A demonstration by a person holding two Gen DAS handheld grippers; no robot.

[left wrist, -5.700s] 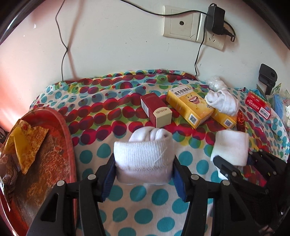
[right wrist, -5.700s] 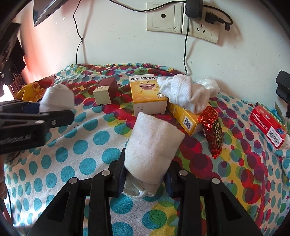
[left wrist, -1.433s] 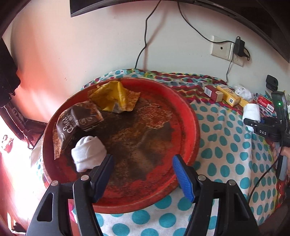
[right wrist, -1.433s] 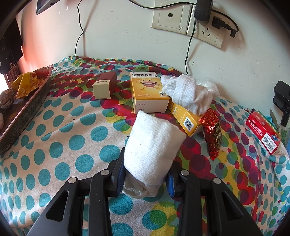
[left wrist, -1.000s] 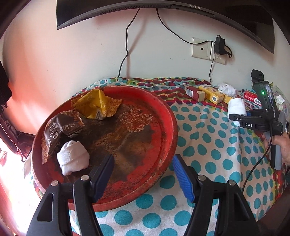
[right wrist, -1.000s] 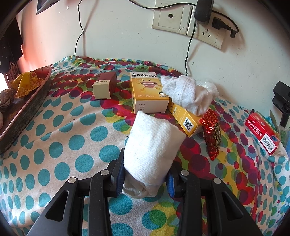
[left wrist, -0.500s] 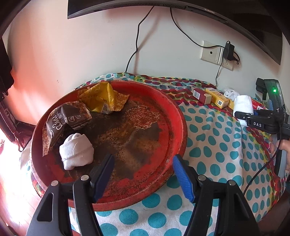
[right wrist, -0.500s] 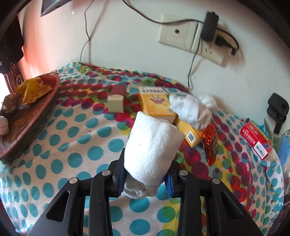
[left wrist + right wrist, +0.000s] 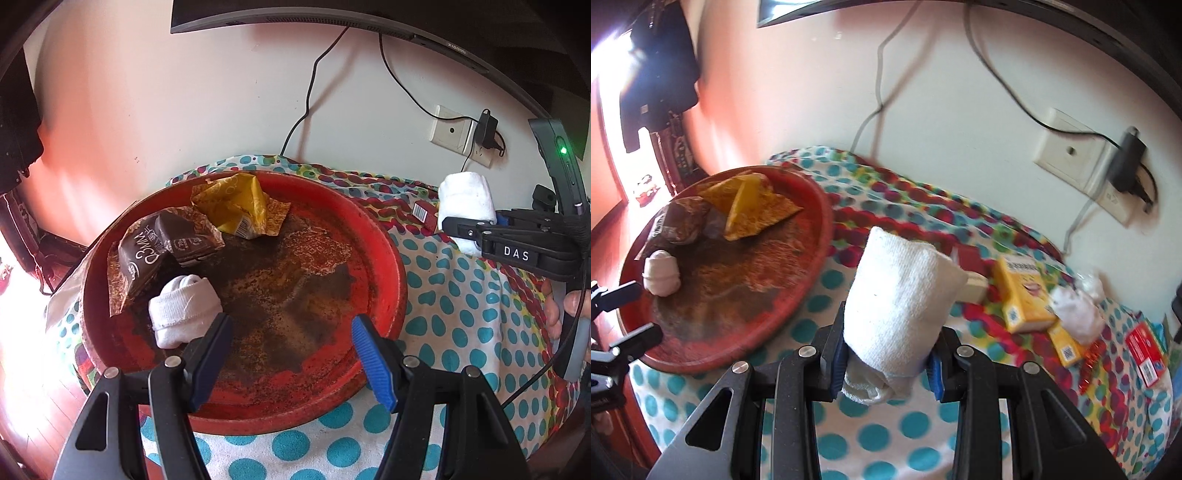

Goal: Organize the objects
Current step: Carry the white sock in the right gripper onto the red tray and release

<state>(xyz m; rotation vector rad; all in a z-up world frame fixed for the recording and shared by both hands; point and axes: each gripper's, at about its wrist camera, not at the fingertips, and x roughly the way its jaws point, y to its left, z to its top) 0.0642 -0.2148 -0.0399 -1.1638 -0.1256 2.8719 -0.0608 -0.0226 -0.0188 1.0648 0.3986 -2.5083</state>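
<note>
Socks are what I'm sorting, and the red tray (image 9: pixel 388 266) is the spot everything sits around. Left fingers (image 9: pixel 291 354) are spread wide apart with nothing between them, hovering over the near edge of the tray. One rolled white sock (image 9: pixel 184 310) already lies inside the tray, near its left side, just beyond my left fingertip and not touching it as far as I can see. Deeper in the tray there's a brown snack wrapper (image 9: pixel 159 251) right behind that sock, and a crumpled yellow wrapper (image 9: pixel 236 206) at the far side, the two overlapping a bit. My right fingers (image 9: pixel 886 354) are clamped on the second rolled sock (image 9: pixel 897 291), which sticks up and forward out of the grip, held up in the air to the right of the tray, over the polka-dot cloth (image 9: pixel 886 443) covering the surface. From the left camera you can see that same sock off past the tray's right rim. Further right of the tray, well apart from it, sit a small red box (image 9: pixel 967 258), a couple of yellow boxes (image 9: pixel 1023 291), another white sock (image 9: pixel 1078 310) lying against them, and a red carton (image 9: pixel 1145 350) furthest out. Right view is a little blurry, so box labels are unreadable.
</note>
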